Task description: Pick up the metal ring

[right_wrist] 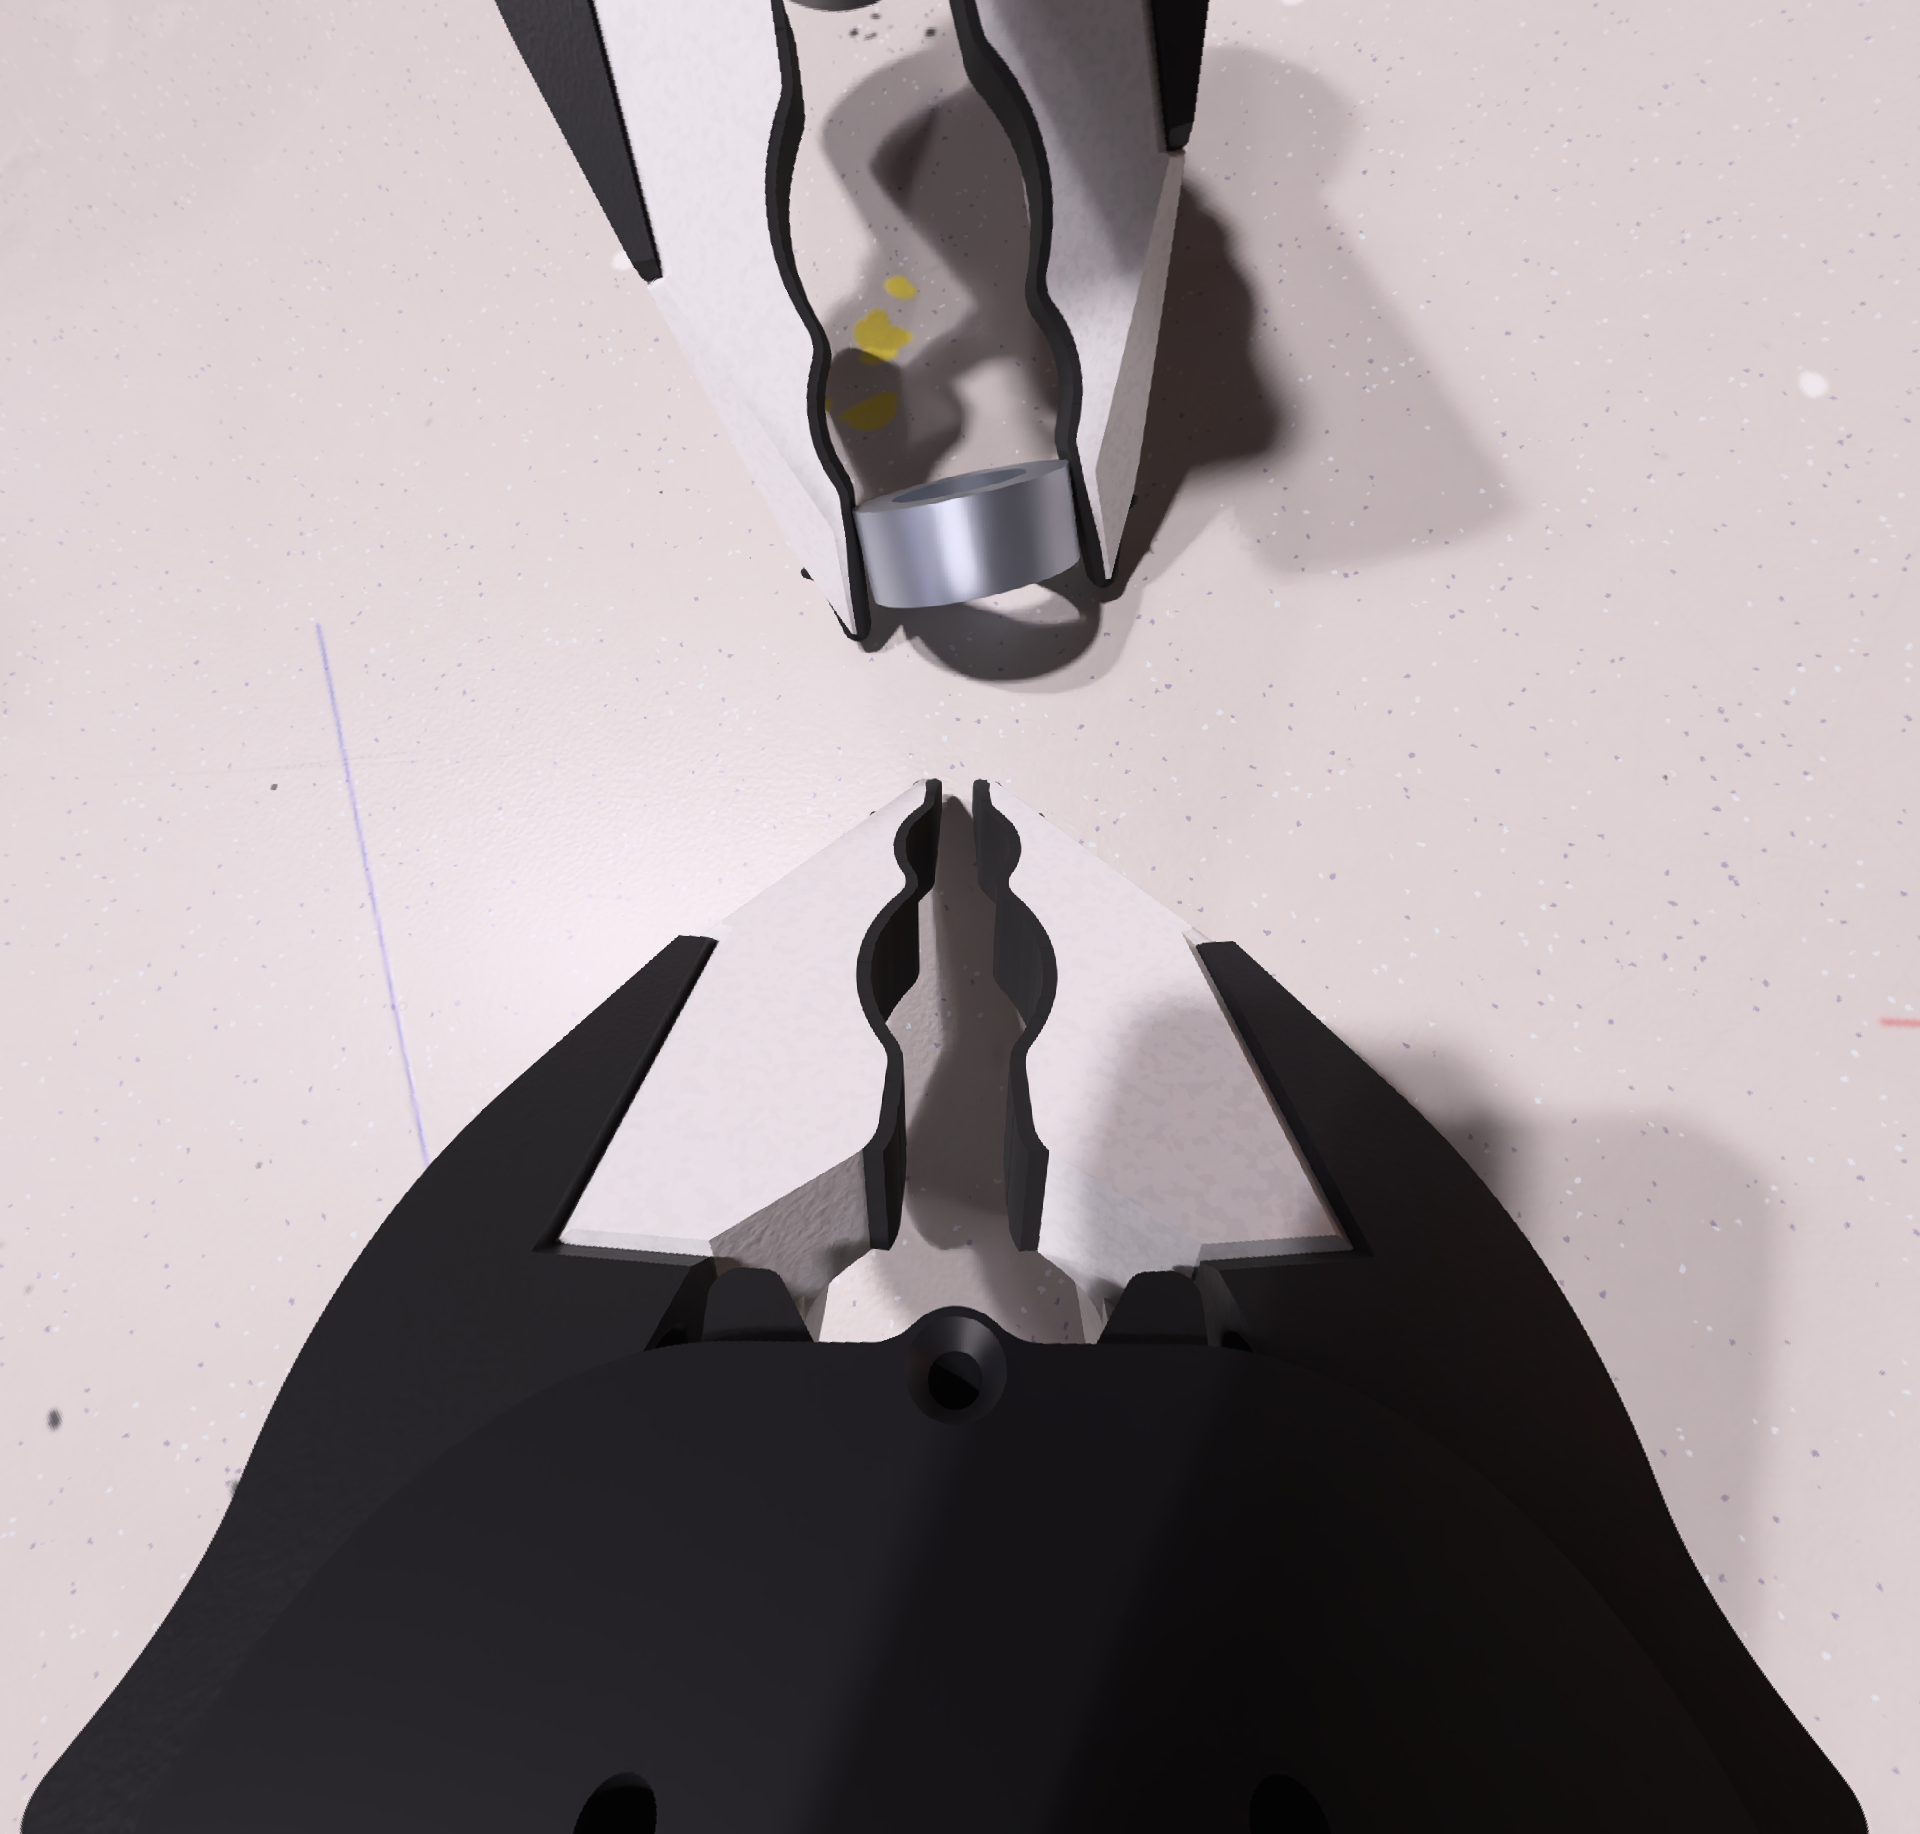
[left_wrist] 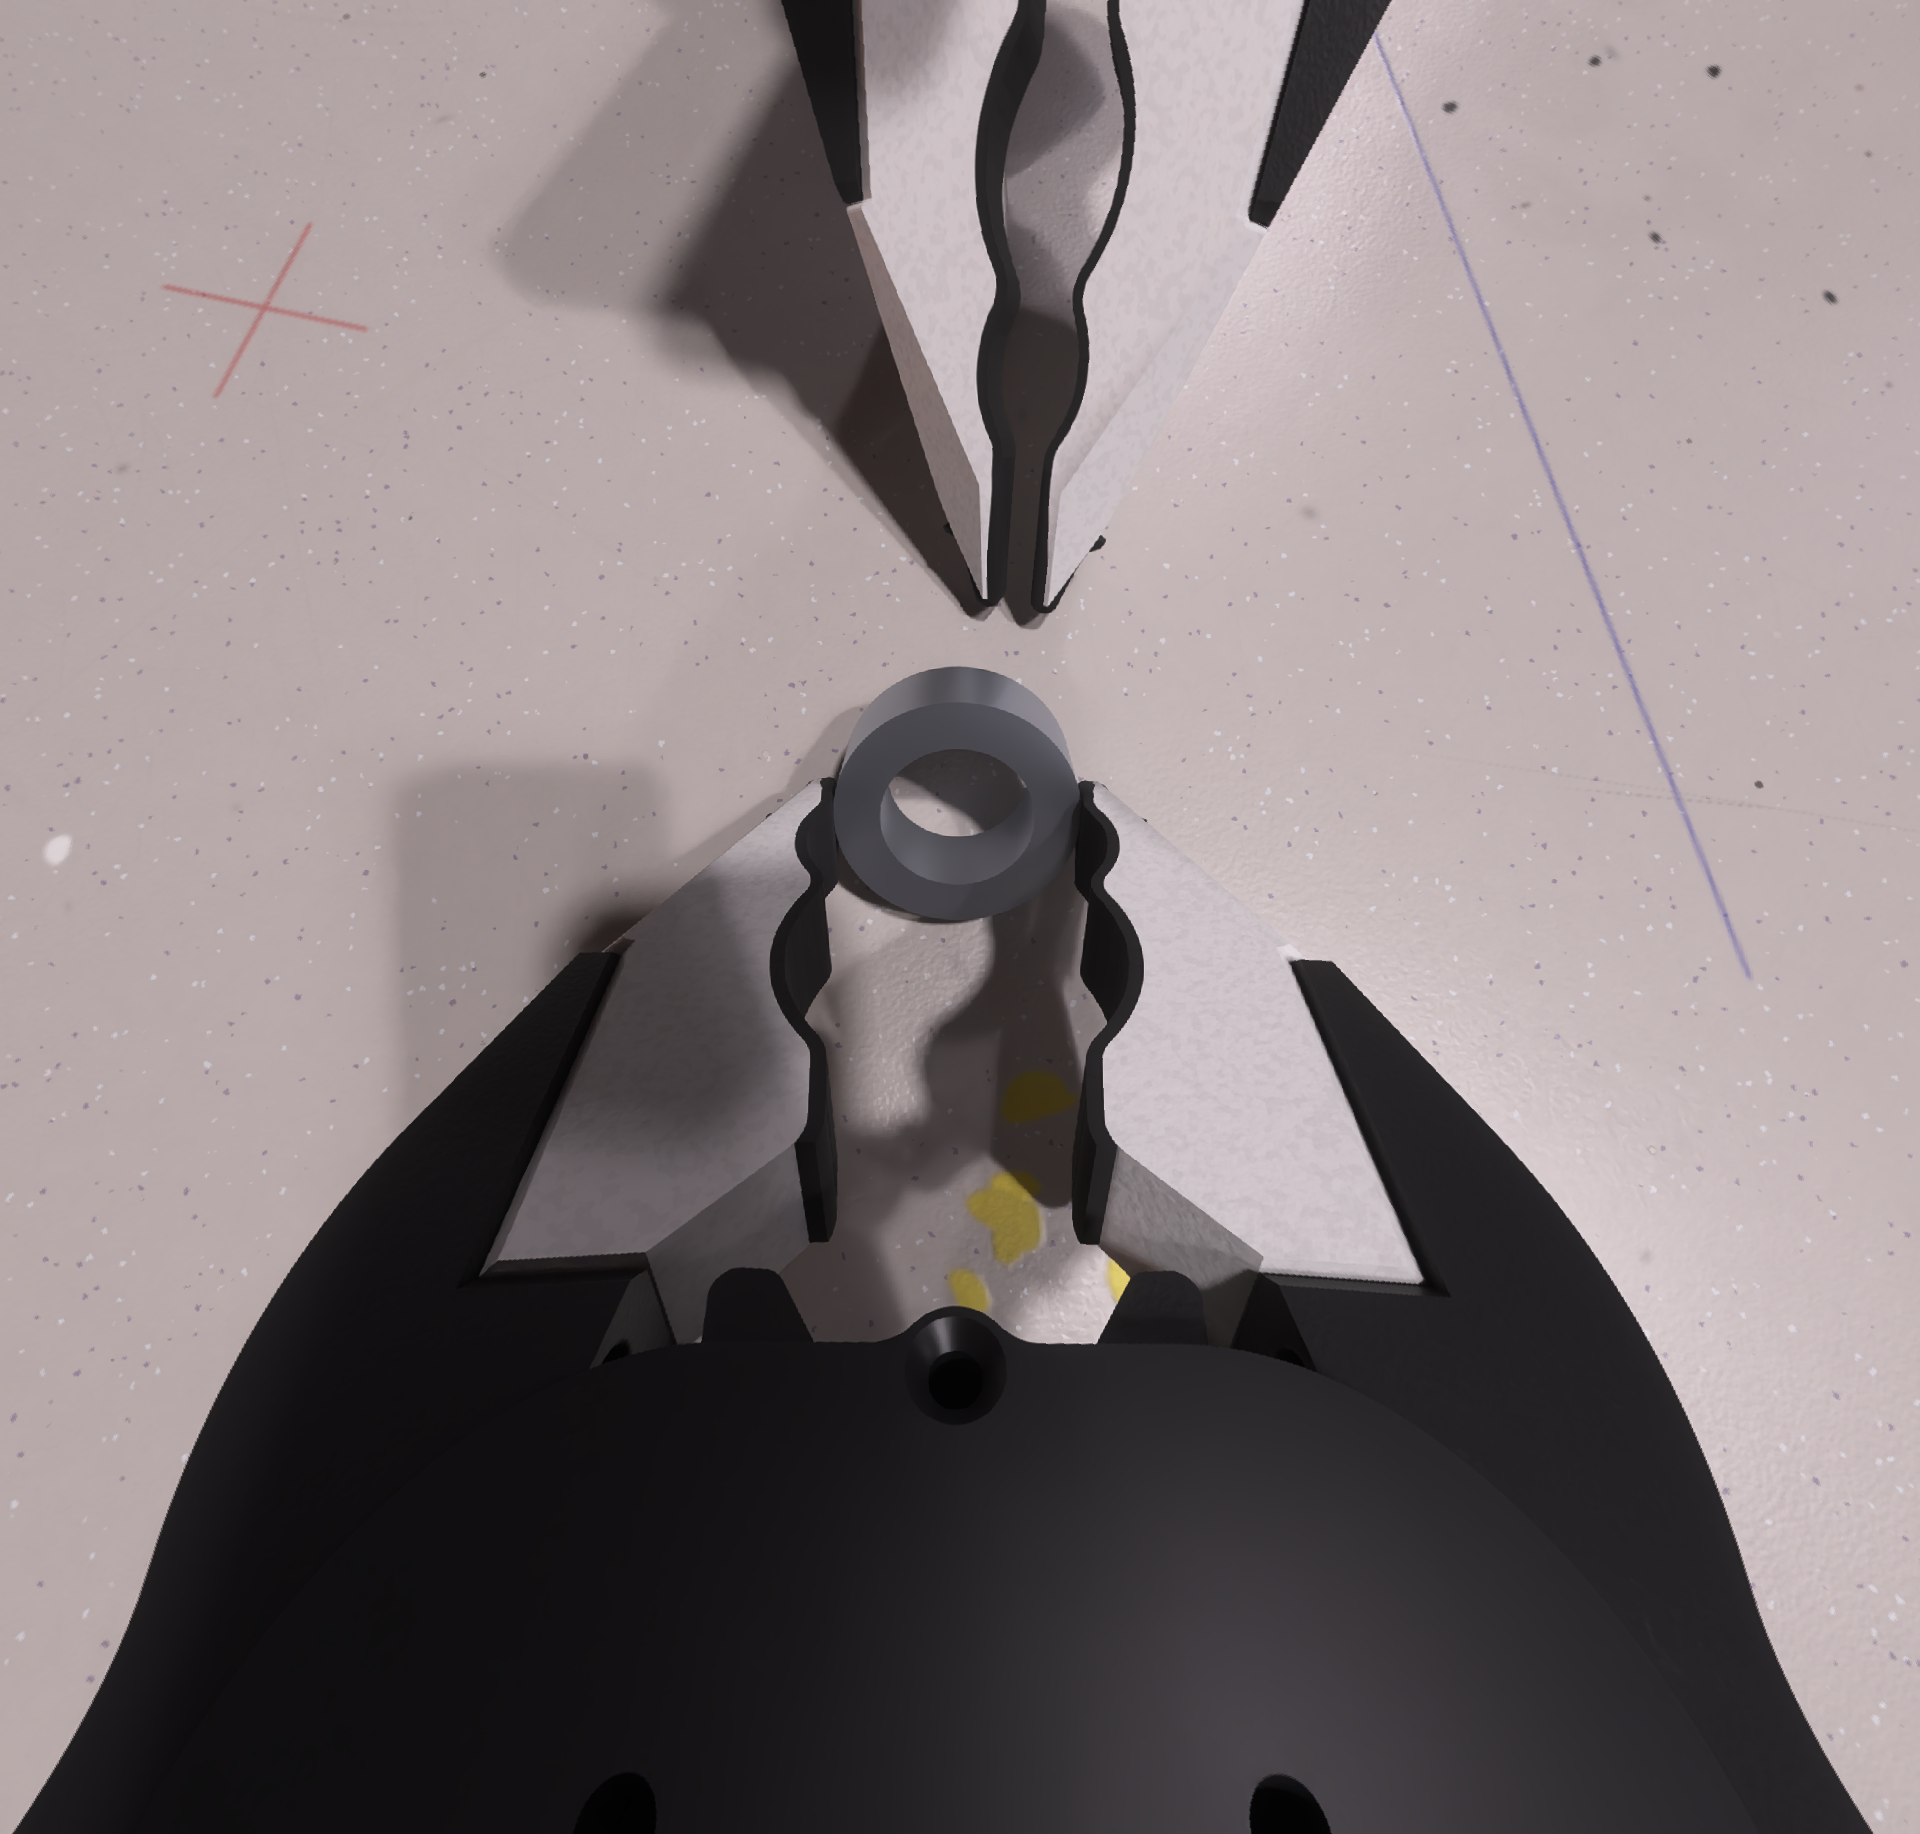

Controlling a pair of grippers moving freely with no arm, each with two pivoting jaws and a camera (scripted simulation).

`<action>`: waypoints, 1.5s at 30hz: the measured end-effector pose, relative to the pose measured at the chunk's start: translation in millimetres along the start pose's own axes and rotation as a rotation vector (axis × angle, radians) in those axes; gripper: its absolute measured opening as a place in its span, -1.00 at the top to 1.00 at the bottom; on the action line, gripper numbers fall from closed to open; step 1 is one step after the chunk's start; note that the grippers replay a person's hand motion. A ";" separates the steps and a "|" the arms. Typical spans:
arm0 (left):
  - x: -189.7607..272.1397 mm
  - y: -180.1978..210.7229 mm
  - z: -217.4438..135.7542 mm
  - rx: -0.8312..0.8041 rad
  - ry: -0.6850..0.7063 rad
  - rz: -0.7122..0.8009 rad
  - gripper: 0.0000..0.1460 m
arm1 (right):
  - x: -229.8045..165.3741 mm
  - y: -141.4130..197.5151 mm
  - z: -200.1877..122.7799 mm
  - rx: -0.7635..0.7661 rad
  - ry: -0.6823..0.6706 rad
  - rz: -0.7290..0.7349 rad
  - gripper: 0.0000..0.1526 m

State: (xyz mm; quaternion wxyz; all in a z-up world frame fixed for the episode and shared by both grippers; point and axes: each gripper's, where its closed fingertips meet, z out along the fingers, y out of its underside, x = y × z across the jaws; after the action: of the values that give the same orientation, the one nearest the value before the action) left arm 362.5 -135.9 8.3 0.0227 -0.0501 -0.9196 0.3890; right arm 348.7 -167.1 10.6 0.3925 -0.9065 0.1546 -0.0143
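Grip looks sound: left claw point(left_wrist: 956, 813) clamps the thick grey metal ring point(left_wrist: 956, 810) at its tips above the speckled pale tabletop point(left_wrist: 312, 641); lift straight, squeeze steady; right claw point(right_wrist: 956, 797) nearly together, empty

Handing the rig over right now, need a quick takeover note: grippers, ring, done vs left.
Left gripper: shut on the metal ring, held at the fingertips by its outer wall.
Right gripper: nearly shut, holding nothing, facing the left one across a small gap.
Ring: appears just clear of the table, its shadow lying apart beneath it in the right wrist view.
Done: grasp, lift begun.
Left: raise it further; the tip-only grip could slip.
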 end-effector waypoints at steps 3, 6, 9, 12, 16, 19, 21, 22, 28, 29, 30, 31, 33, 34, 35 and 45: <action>0.0 0.0 -0.1 0.001 -0.002 0.001 0.37 | -1.4 0.1 2.3 -0.009 0.002 -0.011 0.92; 0.4 0.2 -0.2 0.003 0.009 0.002 0.37 | -2.4 -0.6 3.2 -0.006 -0.009 -0.011 0.93; 0.8 0.1 -0.2 0.004 0.019 0.007 0.37 | -2.7 -0.8 3.2 0.002 -0.032 0.002 0.93; 1.3 0.4 -0.5 0.004 0.029 0.011 0.37 | -3.4 -1.2 4.1 0.001 -0.035 -0.009 0.93; 2.0 1.6 -1.8 0.005 0.037 0.025 0.37 | -4.1 -8.4 3.2 0.045 -0.021 -0.028 0.93; 2.6 2.0 -2.2 0.004 0.046 0.032 0.37 | -6.2 -9.8 3.5 0.053 -0.016 -0.044 0.93; 2.9 2.3 -2.5 0.005 0.052 0.036 0.37 | -7.1 -6.8 4.7 0.031 -0.017 -0.042 0.93; 3.1 2.4 -2.6 0.004 0.054 0.036 0.37 | -7.2 -5.0 5.6 0.018 -0.015 -0.041 0.93; 3.3 2.5 -2.7 0.004 0.059 0.034 0.37 | -7.4 -2.6 7.5 -0.002 -0.010 -0.037 0.94; 3.3 2.5 -2.7 0.004 0.059 0.034 0.37 | -7.6 -2.6 7.6 -0.002 -0.013 -0.035 0.94; 3.3 2.5 -2.7 0.004 0.058 0.035 0.37 | -8.0 -2.6 7.7 -0.002 -0.016 -0.036 0.94; 3.3 2.5 -2.7 0.004 0.058 0.035 0.37 | -8.8 -2.5 7.8 -0.003 -0.019 -0.041 0.93; 3.3 2.5 -2.7 0.004 0.058 0.035 0.37 | -9.7 -2.5 7.9 -0.004 -0.019 -0.053 0.93; 3.3 2.5 -2.6 0.004 0.057 0.035 0.37 | -9.6 -2.5 8.0 -0.003 -0.014 -0.058 0.94; 3.3 2.5 -2.6 0.004 0.056 0.036 0.37 | -9.3 -2.7 8.0 -0.002 -0.006 -0.064 0.94; 0.7 2.7 -2.9 0.005 0.034 0.025 0.37 | -7.7 -4.8 7.2 0.018 -0.008 -0.035 0.94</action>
State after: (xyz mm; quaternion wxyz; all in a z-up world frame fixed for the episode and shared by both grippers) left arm 362.2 -131.9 8.4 0.0338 -0.0680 -0.9175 0.3904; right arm 343.8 -156.7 9.8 0.4009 -0.9057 0.1369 -0.0188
